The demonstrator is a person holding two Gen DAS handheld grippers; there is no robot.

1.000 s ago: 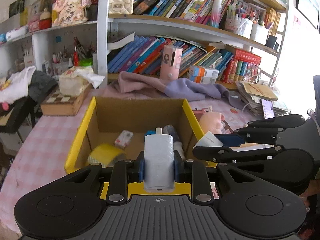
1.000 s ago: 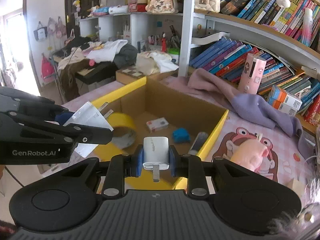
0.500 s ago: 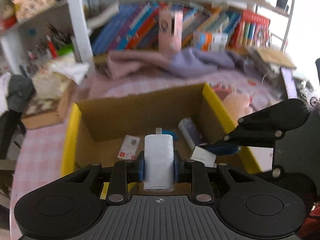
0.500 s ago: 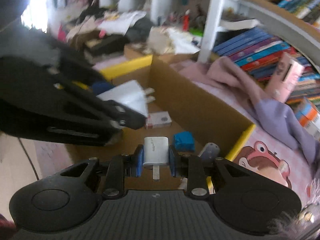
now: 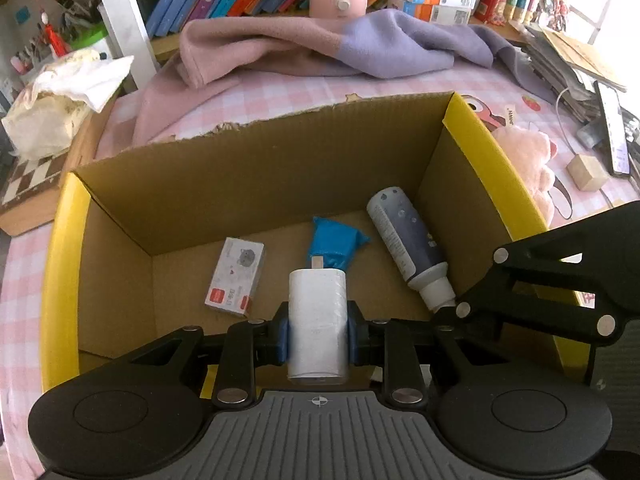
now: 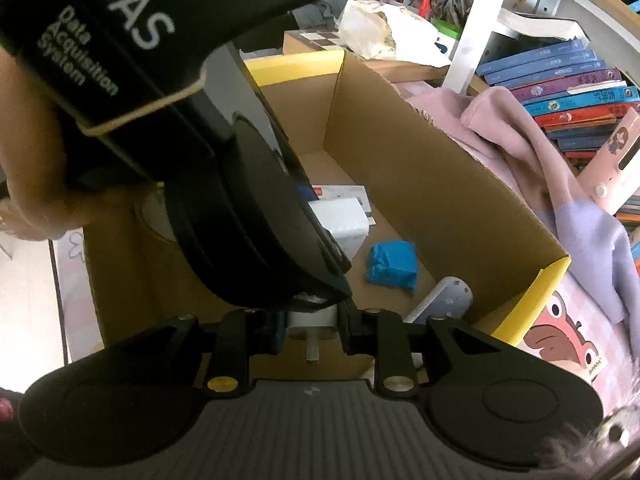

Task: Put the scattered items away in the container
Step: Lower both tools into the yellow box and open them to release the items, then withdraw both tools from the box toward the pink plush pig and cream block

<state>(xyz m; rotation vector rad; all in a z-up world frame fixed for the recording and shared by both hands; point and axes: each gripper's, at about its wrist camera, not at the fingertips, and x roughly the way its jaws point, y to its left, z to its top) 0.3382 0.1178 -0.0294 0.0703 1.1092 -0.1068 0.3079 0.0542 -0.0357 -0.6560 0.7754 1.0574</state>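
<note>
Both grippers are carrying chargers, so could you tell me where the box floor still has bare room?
In the cardboard box, bare floor lies left of the small white carton, toward the yellow-edged wall. The right side is crowded: the blue packet, the bottle and the right gripper sit close together.

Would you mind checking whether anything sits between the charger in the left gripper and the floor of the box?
Nothing visible blocks it. The left gripper holds the white charger above bare cardboard in the box; the small carton lies left, the blue packet ahead, the bottle right. The right gripper crowds in close on the right.
</note>
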